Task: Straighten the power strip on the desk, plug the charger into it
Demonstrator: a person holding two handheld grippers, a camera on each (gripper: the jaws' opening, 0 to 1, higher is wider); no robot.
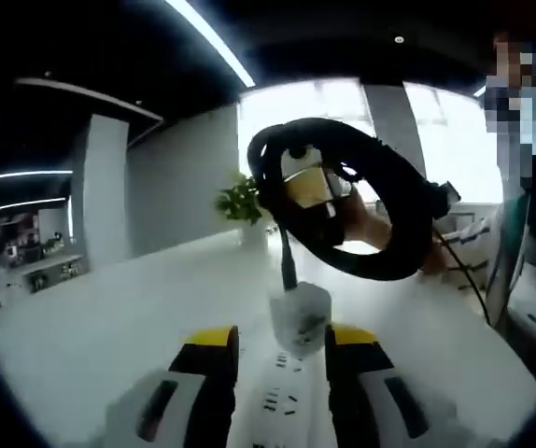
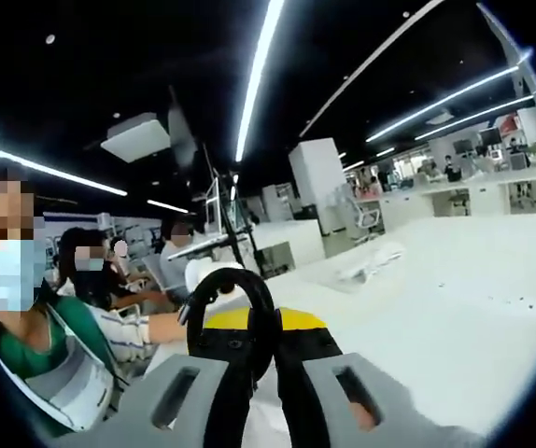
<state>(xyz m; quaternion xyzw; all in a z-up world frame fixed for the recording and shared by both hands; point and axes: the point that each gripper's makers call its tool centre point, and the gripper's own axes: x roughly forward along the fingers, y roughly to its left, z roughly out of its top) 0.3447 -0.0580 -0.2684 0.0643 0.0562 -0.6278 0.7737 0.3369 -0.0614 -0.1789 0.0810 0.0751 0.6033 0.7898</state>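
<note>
The white power strip (image 1: 282,397) lies on the white desk (image 1: 109,317), and the jaws of my left gripper (image 1: 282,359) press its two sides. A white charger (image 1: 301,317) stands upright on the strip, right at the jaw tips. Its black cable (image 1: 380,257) rises into a coiled loop above it. My right gripper (image 1: 315,187) comes in from the right and holds that coil up in the air. In the right gripper view, my right gripper (image 2: 259,327) is shut on the black cable loop (image 2: 214,285), which curls up between the yellow-tipped jaws.
The white desk stretches wide to the left and far side. A potted plant (image 1: 242,201) stands at its far edge. A person (image 1: 529,187) sits at the right by the desk edge. Several seated people (image 2: 35,317) are at the left. Crumpled white material (image 2: 366,261) lies on the desk.
</note>
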